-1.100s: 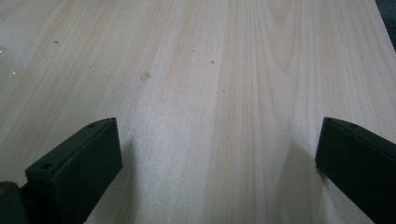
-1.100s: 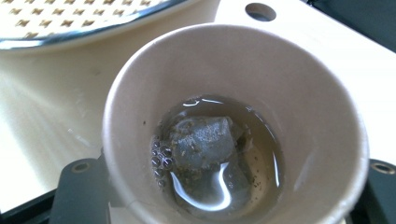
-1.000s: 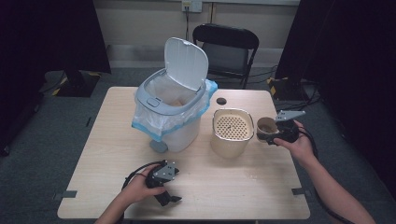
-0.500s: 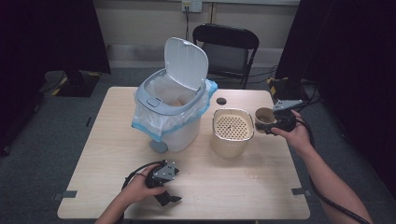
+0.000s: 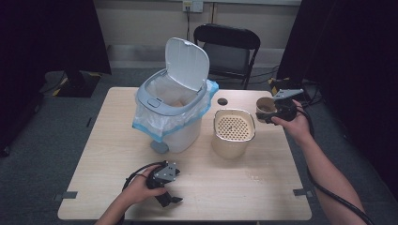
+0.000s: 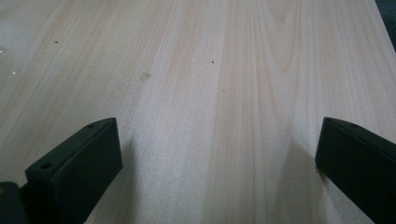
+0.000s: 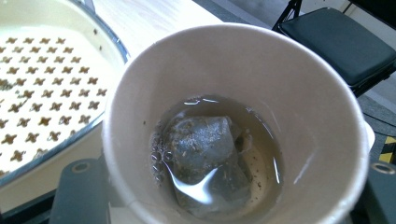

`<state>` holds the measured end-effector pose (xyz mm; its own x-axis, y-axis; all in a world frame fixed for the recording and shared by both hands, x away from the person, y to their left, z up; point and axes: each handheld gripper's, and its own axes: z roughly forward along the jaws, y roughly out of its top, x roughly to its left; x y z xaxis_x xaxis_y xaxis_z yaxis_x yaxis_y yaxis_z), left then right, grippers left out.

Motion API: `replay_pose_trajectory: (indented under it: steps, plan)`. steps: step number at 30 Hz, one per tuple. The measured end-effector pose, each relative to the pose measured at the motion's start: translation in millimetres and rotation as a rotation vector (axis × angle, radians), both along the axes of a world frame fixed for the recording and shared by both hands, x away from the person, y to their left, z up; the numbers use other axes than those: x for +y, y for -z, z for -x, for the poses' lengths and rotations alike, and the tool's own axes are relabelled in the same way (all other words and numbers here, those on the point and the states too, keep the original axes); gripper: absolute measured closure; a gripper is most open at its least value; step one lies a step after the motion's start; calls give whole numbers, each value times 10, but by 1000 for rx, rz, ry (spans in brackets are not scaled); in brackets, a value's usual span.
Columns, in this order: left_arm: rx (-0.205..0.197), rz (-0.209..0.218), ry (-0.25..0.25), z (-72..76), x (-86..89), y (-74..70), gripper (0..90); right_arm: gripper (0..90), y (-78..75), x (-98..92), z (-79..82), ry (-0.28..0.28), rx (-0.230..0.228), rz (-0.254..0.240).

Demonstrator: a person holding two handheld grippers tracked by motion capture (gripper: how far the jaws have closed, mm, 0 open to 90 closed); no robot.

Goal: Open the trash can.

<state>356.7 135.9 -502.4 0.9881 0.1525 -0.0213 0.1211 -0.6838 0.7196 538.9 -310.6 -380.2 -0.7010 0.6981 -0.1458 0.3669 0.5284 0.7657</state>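
1. Open bare table across the whole near half, in front of the left hand-held gripper; wide-apart jaws there with plain wood between them.
2. Blocked at centre-left by the tall white bin, lid standing upright above it, blue liner spilling over the rim.
3. Blocked just right of the bin by the cream strainer pot; narrow gap between the two.
4. Crowded at the far right edge: right hand-held gripper clamped on a paper cup of liquid, just beside the pot's rim.
5. Small dark disc on the table behind the pot.
6. Black folding chair beyond the far edge.
7. Free strip along the left edge.
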Motion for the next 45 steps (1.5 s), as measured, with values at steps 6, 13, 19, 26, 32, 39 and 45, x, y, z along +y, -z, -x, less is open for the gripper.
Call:
replay_pose_trajectory:
  steps: [6, 13, 19, 26, 32, 39, 45]
  plan:
    - [1, 3, -1, 2, -2, 1, 0, 282, -49, 29, -91, 14, -20, 1]
    - [-1, 1, 1, -1, -1, 0, 0, 283, -92, 116, -139, 12, -75, 21]
    - [-3, 0, 2, -2, 0, -1, 0, 285, -112, 220, -152, -5, -137, 50]
    - [0, 3, -1, 1, -2, 1, 0, 286, -154, 326, -172, -13, -198, 75]
    - [0, 3, -1, 1, -1, 1, 0, 287, -201, 439, -115, -37, -279, 153]
    - [-12, -28, 1, -8, 12, -10, 0, 287, -267, 562, 9, -72, -406, 297]
    - [-15, -15, 6, -11, 6, -6, 0, 286, -306, 684, 126, -136, -499, 446]
